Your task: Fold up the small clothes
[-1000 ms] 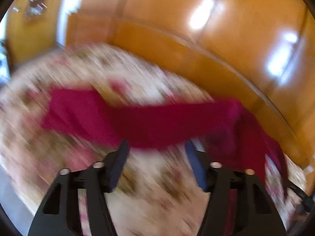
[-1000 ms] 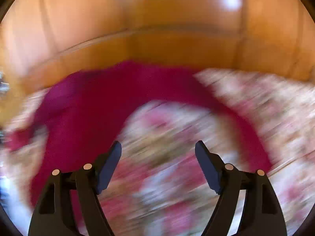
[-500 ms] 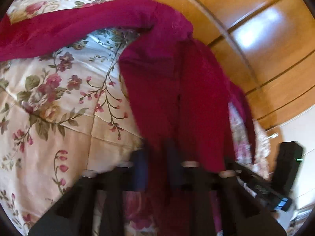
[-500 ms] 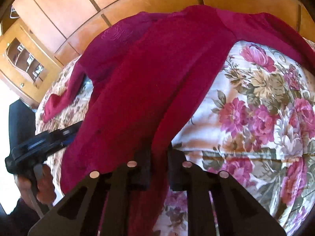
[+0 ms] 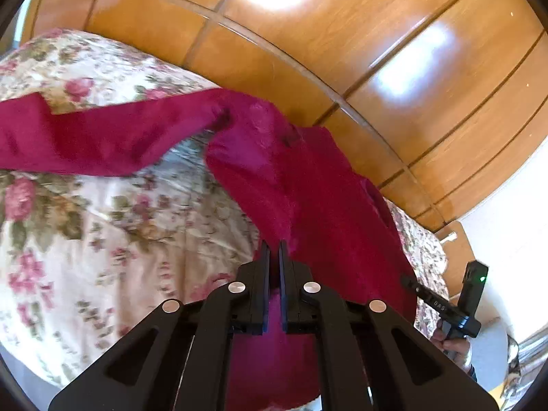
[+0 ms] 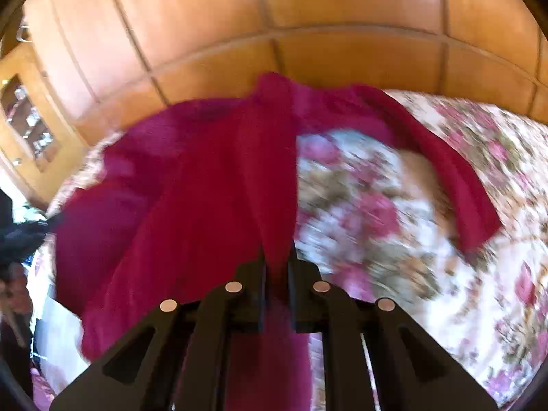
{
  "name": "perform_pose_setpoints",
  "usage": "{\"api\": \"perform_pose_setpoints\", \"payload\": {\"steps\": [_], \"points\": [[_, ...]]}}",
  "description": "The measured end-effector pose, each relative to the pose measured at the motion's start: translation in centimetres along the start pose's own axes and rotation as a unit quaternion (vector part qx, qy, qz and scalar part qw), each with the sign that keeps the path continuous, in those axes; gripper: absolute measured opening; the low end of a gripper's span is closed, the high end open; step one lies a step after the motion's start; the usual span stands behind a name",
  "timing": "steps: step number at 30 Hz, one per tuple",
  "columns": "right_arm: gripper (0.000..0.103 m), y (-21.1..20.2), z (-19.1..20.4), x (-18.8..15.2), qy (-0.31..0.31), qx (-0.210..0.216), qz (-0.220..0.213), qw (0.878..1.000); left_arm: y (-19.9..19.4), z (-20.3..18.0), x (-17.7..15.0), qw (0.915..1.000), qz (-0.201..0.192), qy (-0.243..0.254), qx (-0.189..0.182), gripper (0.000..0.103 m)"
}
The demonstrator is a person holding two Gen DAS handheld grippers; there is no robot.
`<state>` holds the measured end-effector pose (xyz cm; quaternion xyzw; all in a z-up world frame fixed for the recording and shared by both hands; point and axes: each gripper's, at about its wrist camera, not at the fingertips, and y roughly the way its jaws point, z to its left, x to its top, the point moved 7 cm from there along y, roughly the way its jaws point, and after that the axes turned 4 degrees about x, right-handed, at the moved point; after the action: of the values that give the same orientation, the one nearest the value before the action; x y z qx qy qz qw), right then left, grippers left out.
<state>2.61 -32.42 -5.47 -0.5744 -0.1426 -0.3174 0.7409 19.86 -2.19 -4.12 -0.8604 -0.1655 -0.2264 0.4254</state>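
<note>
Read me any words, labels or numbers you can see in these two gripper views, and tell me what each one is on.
"DAS": pale letters on the black arm of the right gripper, seen at the right of the left wrist view; more letters may be cut off or too small to read.
The red garment, the floral quilt, the wood panelling and the left gripper show no text.
Right wrist view: blurred, nothing readable.

Matt crimson knit garment (image 5: pixel 301 185) on a floral cotton quilt (image 5: pixel 102 239); glossy varnished wood panelling (image 5: pixel 376 51); matt black plastic left tool (image 5: pixel 273 253).
</note>
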Motion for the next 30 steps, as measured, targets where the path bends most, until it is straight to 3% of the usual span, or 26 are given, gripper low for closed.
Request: {"api": "perform_pose_setpoints", "payload": {"steps": [3,4,5,6,7,10,13,14,16,17,18,20,26,30], "points": [[0.013,0.7,-2.0,-1.5,0.023,-0.009,0.017,1.0,-0.7,2.5,-0.6,0.9995,-0.005,-0.022,0.024,0.007],[0.016,0.5,-2.7,-1.9,0.028,-0.009,0.021,0.999,-0.9,3.4,-1.1,0.999,-0.002,-0.037,0.026,0.022],[0.026,0.5,-3.0,-2.3,0.034,-0.008,0.023,0.999,-1.2,4.2,-1.6,0.9985,-0.004,-0.044,0.032,0.038],[0.05,0.4,-3.2,-2.8,0.042,-0.003,0.024,0.999,-1.4,4.9,-2.2,0.9978,-0.008,-0.049,0.045,0.044],[0.056,-0.2,-3.7,-3.1,0.045,0.001,0.022,0.999,-1.8,5.7,-2.8,0.9968,-0.011,-0.055,0.057,0.047],[0.061,-1.1,-3.7,-4.6,0.043,0.01,0.029,0.999,-1.9,6.8,-5.0,0.9964,0.002,-0.073,0.042,0.049],[0.065,-1.2,-3.8,-6.3,0.044,0.015,0.04,0.998,-1.2,7.2,-7.4,0.996,0.016,-0.08,0.035,0.06],[0.064,-0.9,-3.8,-7.1,0.046,0.016,0.05,0.998,-0.8,7.2,-8.1,0.9958,0.021,-0.076,0.045,0.06],[0.05,-0.4,-3.5,-8.3,0.042,0.016,0.062,0.997,0.4,7.0,-9.6,0.9956,0.038,-0.063,0.057,0.057],[0.036,-0.1,-3.1,-8.8,0.035,0.016,0.066,0.997,0.7,6.7,-10.1,0.996,0.043,-0.053,0.058,0.041],[0.024,0.1,-2.6,-9.1,0.024,0.013,0.068,0.997,1.1,6.3,-10.6,0.9957,0.048,-0.027,0.075,0.034],[0.01,0.1,-1.8,-9.2,0.008,0.011,0.069,0.998,1.1,6.2,-11.0,0.9942,0.046,-0.006,0.098,0.007],[0.007,-5.9,-1.1,-7.6,-0.025,0.021,0.019,0.999,-2.5,5.8,-9.6,0.9968,0.019,-0.002,0.077,0.005],[0.003,-7.2,-2.3,-9.9,-0.04,0.001,0.045,0.998,-3.6,5.4,-11.7,0.9962,0.041,0.014,0.076,0.004]]}}
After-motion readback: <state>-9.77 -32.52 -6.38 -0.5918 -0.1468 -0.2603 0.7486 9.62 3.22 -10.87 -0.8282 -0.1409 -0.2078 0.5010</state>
